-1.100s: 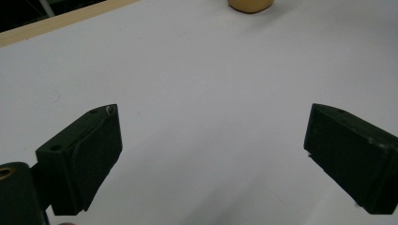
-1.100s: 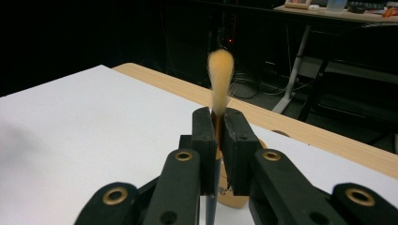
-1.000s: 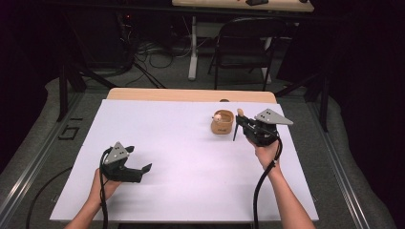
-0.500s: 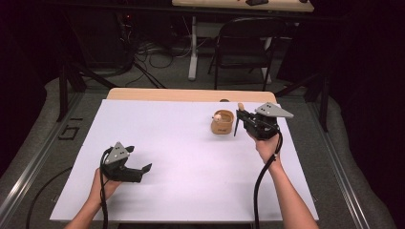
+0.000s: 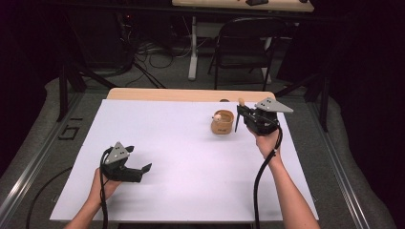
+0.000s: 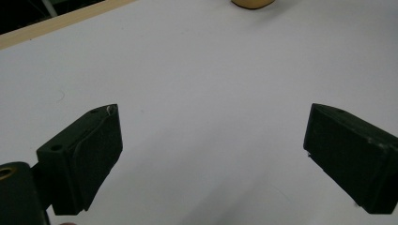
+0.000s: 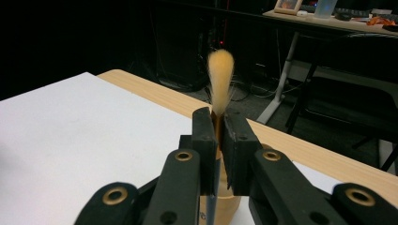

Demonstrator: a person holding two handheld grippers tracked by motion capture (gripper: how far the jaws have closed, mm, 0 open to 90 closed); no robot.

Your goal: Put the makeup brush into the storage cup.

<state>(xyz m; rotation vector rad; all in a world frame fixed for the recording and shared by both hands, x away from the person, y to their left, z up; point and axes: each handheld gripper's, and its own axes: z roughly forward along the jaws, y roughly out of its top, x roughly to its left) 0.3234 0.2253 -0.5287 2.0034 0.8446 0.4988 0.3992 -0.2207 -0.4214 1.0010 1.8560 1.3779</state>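
Note:
My right gripper is shut on a thin brush, held just right of a small wooden cup. In the right gripper view the brush stands upright between the closed jaws of the gripper, pale yellow bristles up and dark handle down, with the cup below. A pale round end sticks out of the cup. My left gripper rests open on the white sheet at the front left. Nothing lies between its jaws; the cup is far ahead.
The white sheet covers a wooden table whose bare far edge shows beyond it. A black folding chair and cables stand on the floor behind the table. My forearms come in from the bottom.
My right gripper has lifted slightly with the brush beside the cup and turned the brush more upright. The left gripper has stayed put.

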